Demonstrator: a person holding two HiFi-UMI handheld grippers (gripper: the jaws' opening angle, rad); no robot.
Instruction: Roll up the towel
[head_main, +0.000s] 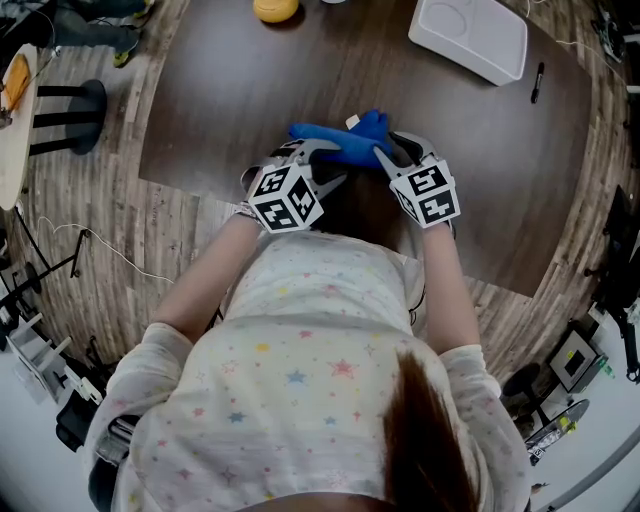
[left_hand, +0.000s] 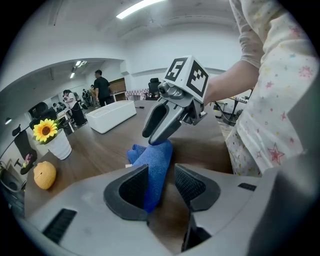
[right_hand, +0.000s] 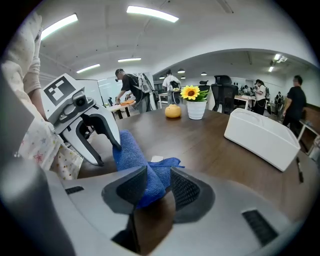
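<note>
Straddling the towel (head_main: 335, 140) near the table (head_main: 250, 90) edge, left tongs (left_hand: 161, 180) stand apart — right tongs (right_hand: 152, 185) clamp it.

Blue towel (head_main: 335, 140), dk-brown wood table (head_main: 240, 90), white bin (head_main: 470, 35), pastel-star shirt (head_main: 300, 370)

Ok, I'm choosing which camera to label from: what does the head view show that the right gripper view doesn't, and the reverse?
Only the head view: the person's hair and the plank floor around the table. Only the right gripper view: the sunflower, people in the office behind, and the right gripper closed on the blue towel. Both: that towel, the left gripper, the white tray, the orange fruit and the table.
</note>
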